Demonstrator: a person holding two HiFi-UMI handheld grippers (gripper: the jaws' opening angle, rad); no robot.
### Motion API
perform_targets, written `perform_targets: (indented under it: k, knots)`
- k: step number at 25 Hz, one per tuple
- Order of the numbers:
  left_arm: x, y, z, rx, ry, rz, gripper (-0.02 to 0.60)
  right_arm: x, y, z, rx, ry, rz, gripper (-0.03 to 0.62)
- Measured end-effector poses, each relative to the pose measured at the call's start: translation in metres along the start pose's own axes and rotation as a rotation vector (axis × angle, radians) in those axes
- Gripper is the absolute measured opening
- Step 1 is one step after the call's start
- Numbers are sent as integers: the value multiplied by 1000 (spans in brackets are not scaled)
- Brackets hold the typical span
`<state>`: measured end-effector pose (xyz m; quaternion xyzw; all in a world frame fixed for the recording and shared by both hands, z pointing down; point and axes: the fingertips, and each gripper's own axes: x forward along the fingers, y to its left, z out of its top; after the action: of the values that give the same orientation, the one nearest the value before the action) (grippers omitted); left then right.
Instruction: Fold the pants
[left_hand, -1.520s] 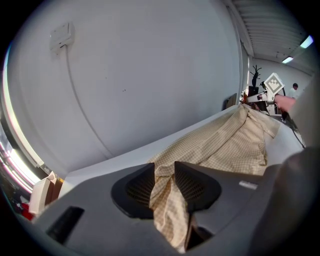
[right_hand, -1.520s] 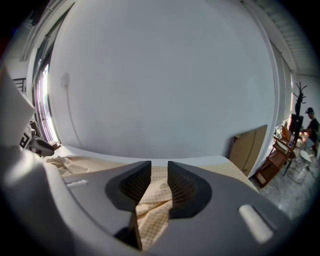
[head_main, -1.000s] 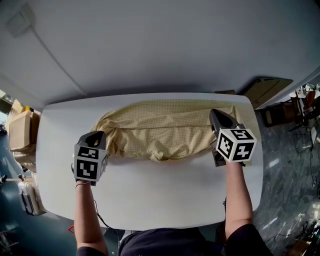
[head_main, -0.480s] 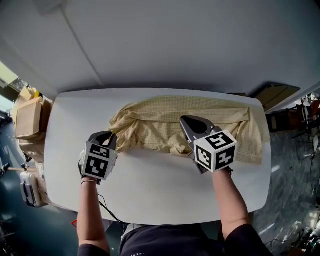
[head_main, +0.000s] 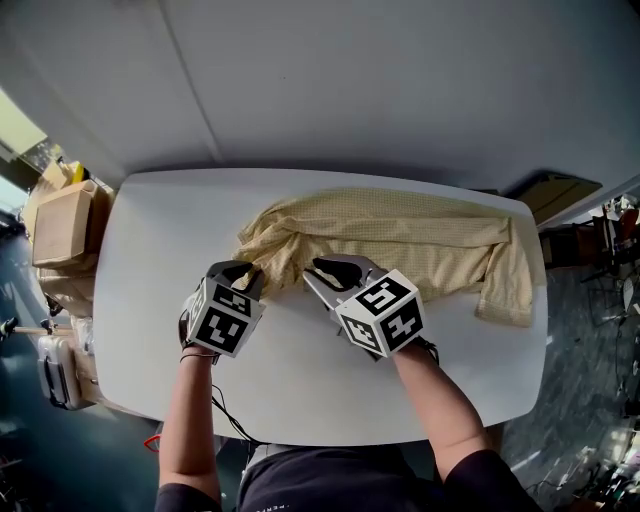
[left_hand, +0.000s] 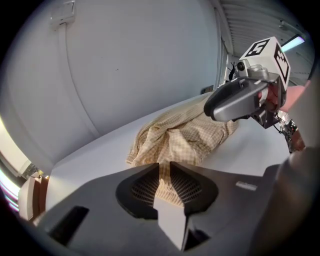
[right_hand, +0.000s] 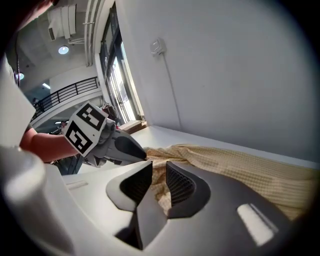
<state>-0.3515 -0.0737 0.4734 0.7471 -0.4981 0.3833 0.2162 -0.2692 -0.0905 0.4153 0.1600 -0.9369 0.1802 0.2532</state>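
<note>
The right gripper (head_main: 325, 268) has swept in from the right end of the pants (head_main: 420, 240) to sit just beside the left gripper (head_main: 240, 271), which has shifted only a little. Both pairs of jaws have just been opening and now stand slightly apart, with checked cloth showing in each gap but not pinched. The pants lie lengthwise along the far side of the tabletop (head_main: 160, 240), bunched at their left end. We judge this a let-go. We should lift clear without dragging the bunch, then regrip on clean edges before folding.
</note>
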Motion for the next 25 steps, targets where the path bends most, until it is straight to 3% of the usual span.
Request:
perform_targets:
  k: [5,10,17,25]
  knots:
    - [9,10,-11,-7,30,-4,96,34,25,-8,-48,45,49,128]
    - [16,19,-16,-27,25,8,107,51,38,-4,-72,43,82,123]
    - [0,40,-16,-140,-36,12,114,73,43,-17,-95,120,117,141]
    - [-16,42,-18,-116,-58,11,112,97,55,-47,-137,233,129,244]
